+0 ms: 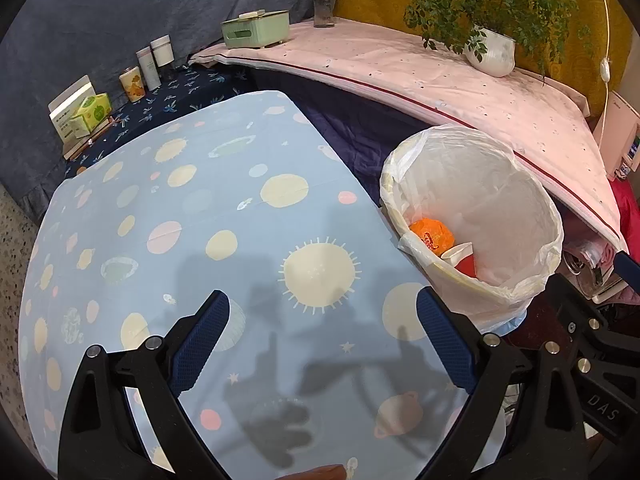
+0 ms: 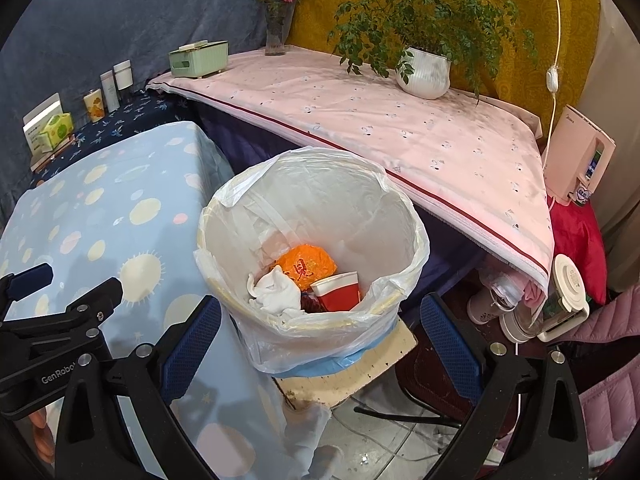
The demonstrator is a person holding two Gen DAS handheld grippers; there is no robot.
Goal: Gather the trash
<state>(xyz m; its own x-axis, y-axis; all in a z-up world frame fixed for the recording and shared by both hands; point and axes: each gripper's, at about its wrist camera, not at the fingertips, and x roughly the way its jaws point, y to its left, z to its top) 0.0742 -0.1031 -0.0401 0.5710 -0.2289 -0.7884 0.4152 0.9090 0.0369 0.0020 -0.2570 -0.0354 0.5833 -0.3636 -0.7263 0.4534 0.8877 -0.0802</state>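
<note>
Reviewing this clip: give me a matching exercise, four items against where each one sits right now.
Items:
1. red paper cup
2. potted plant
3. green tissue pack
4. right gripper

Places:
A. on the pink cloth
B. open, above the bin's near rim
C. inside the lined trash bin
D. on the dark blue patterned surface at far left

Pairs: 1-C, 2-A, 3-D, 4-B

Left wrist over table (image 1: pixel 200 200), right over bin (image 2: pixel 416 236), both see bin
</note>
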